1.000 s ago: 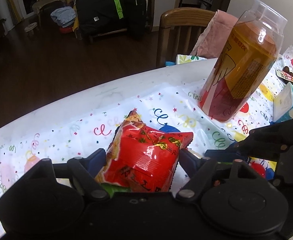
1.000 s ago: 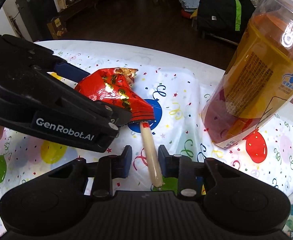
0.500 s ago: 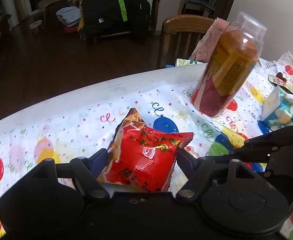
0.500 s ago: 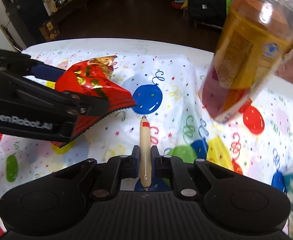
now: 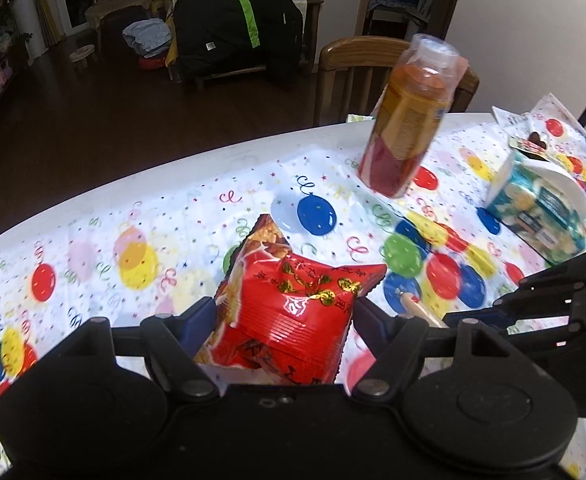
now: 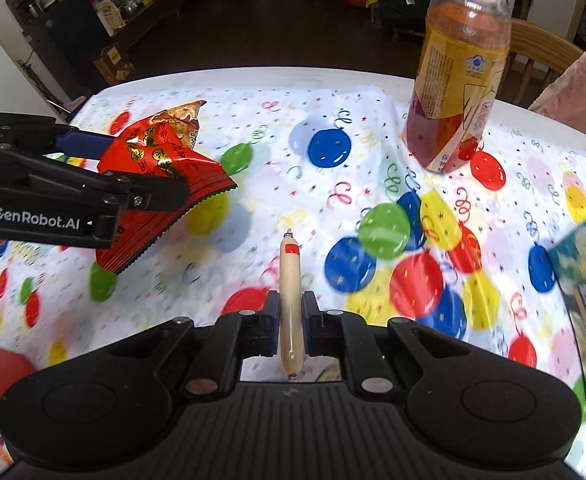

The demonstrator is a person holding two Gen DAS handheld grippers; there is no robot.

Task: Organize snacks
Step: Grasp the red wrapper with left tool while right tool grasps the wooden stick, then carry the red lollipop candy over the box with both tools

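A red foil snack bag (image 5: 293, 304) with gold print sits between the fingers of my left gripper (image 5: 285, 316), which is shut on it and holds it above the table. The right wrist view shows the same bag (image 6: 161, 176) at the left, clamped in the left gripper (image 6: 165, 184). A thin beige sausage stick (image 6: 289, 300) with a red end band is pinched upright in my right gripper (image 6: 291, 320), which is shut on it. In the left wrist view the sausage's tip (image 5: 413, 304) pokes out beside the right gripper at the right.
A tall orange drink bottle (image 6: 457, 68) (image 5: 409, 116) stands on the balloon-print tablecloth (image 6: 373, 152) at the far side. A teal and white pack (image 5: 541, 208) lies at the right. A wooden chair (image 5: 357, 76) stands beyond the table's far edge.
The right gripper went from open around the sausage stick to shut on it and lifted it. Both grippers have pulled back from the bottle and risen, the left still holding the red bag.
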